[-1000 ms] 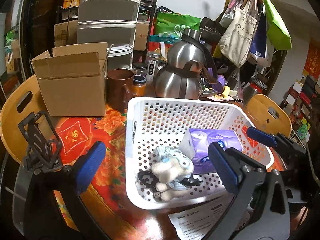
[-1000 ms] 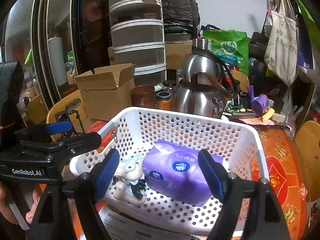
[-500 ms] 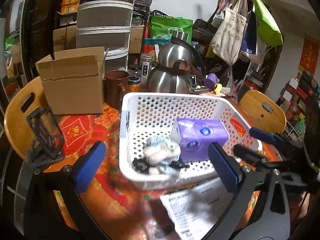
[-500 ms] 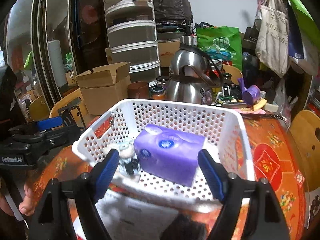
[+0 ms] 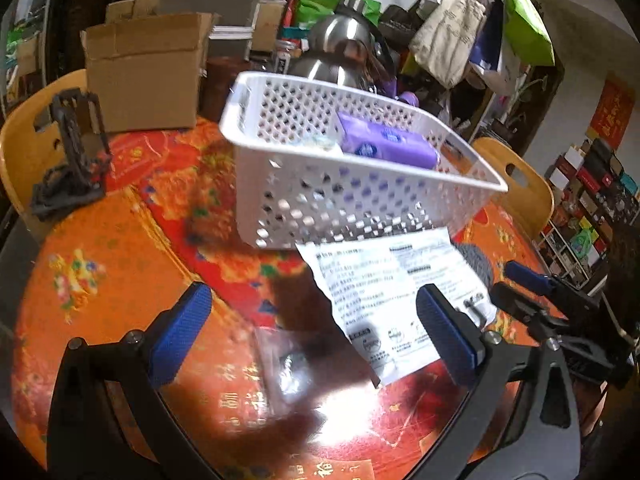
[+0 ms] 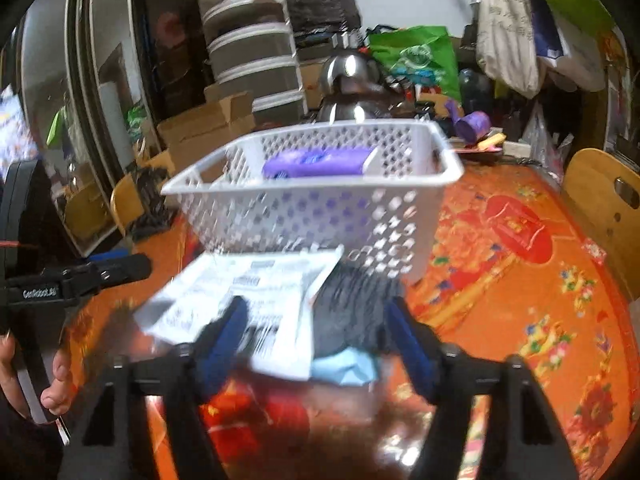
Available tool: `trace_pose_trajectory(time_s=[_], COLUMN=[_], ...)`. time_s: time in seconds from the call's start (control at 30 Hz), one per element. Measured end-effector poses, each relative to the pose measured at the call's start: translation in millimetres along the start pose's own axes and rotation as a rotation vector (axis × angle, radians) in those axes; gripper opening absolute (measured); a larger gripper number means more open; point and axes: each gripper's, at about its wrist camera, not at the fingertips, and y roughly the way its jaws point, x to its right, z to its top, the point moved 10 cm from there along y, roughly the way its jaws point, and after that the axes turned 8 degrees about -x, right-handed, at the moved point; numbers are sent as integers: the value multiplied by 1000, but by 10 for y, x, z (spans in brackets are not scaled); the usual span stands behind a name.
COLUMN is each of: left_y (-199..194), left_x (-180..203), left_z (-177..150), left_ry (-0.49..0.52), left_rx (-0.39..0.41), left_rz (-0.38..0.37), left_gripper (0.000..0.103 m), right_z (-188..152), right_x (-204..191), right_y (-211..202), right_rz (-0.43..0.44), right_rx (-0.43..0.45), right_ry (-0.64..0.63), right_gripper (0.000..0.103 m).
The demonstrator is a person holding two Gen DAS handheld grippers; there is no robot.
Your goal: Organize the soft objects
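A white perforated basket (image 5: 360, 196) (image 6: 320, 216) stands on the red and orange tablecloth and holds a purple tissue pack (image 5: 384, 144) (image 6: 320, 162). A small plush toy (image 5: 320, 142) barely shows over the rim. In front of the basket lie a printed paper sheet (image 5: 392, 292) (image 6: 248, 292), a dark grey knitted item (image 6: 356, 308) (image 5: 474, 264) and a light blue cloth (image 6: 344, 368). My left gripper (image 5: 312, 332) is open and empty, low over the table near the sheet. My right gripper (image 6: 320, 340) is open and empty around the grey item and the sheet's edge.
A cardboard box (image 5: 148, 76), steel kettles (image 5: 340, 48) (image 6: 352, 84), stacked containers and hanging bags (image 5: 448, 40) crowd the back. A black stand (image 5: 76, 156) sits at the left. Wooden chairs (image 5: 516, 188) (image 6: 608, 208) flank the table. A clear plastic bag (image 5: 288, 368) lies near me.
Both grippers have pulled back and dropped low towards the table. The basket now sits farther away and is seen from the side. The paper, grey item and blue cloth have come into view.
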Motion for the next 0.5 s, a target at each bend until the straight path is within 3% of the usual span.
trace_pose_trajectory(time_s=[0.07,0.17,0.23,0.3,0.5], left_y=[85,184,266,369,420], left_x=[43,108,141,176,311], left_z=[-37,-74,-104,-129,-161], left_ry=[3,22,32,34,67], left_rx=[-15,-20,-39,-70,-72], left_rz=[-21,-38,-44,-66,-102], left_gripper=[101,97,78,66,43], right_z=[-108,-176,-194,-195,-245], right_x=[-72,-199,-250,-289,-371], right_y=[70,209,263,269,302], right_rz=[5,2,-2,2,8], right_rx=[-18,-40,-36,-23,-36], right_ry=[-19,-64,-82,-94,-119], right_gripper=[50,49,42,37,33])
